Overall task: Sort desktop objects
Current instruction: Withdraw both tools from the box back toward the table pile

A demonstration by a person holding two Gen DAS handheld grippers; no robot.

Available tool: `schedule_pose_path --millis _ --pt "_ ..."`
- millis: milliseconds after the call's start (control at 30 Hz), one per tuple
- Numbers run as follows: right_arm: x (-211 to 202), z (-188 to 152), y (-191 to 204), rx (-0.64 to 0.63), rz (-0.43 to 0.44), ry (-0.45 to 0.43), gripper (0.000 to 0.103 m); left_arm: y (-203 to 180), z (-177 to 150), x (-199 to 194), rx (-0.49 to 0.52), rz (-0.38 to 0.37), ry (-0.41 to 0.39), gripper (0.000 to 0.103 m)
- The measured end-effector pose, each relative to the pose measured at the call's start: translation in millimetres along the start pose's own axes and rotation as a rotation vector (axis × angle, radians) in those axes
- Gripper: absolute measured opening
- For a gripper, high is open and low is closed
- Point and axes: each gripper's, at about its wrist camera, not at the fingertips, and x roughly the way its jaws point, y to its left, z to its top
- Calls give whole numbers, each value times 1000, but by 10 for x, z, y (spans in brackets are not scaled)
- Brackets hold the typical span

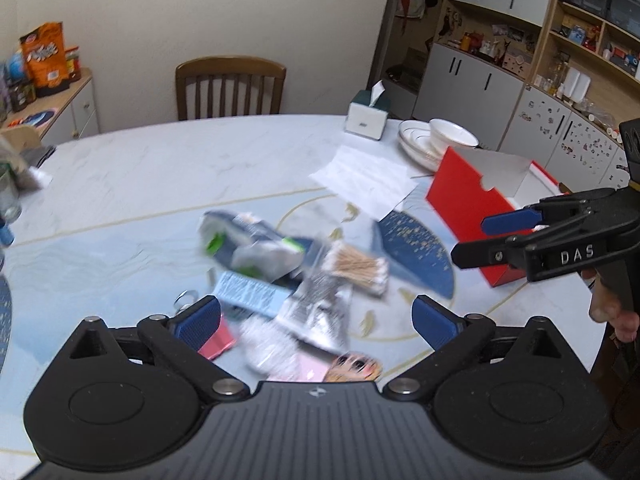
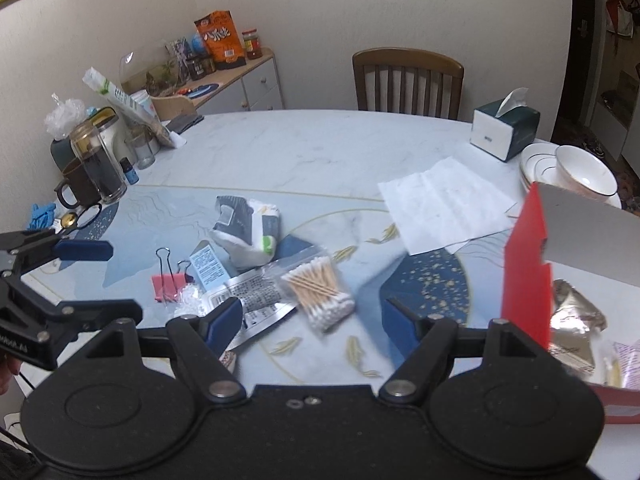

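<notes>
Two tools [image 1: 316, 320] [image 2: 316, 326] hovering spread wide, nothing pinched. Clear plastic bag of wooden cotton swabs [image 2: 318, 294] lying slantwise on marble-pattern tabletop [image 2: 312, 148], just ahead of right tool; open red cardboard box [image 2: 528, 276] farther right.

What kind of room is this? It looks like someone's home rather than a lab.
Most likely a home dining room. A wooden chair stands at a round marble-look table bearing stacked plates and a bowl, with a snack-laden sideboard against the wall.
</notes>
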Motion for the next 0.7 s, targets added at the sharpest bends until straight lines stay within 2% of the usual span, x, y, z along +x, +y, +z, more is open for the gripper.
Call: schedule_pose_path --millis 300,500,700 --pt "220 2 224 -15 -29 19 76 303 -271 11 4 0 22 102" --pt "389 -21 291 -11 -43 49 76 365 -385 139 37 -14 63 102" --pt "471 -115 386 -15 -33 86 76 460 -450 285 37 6 89 102"
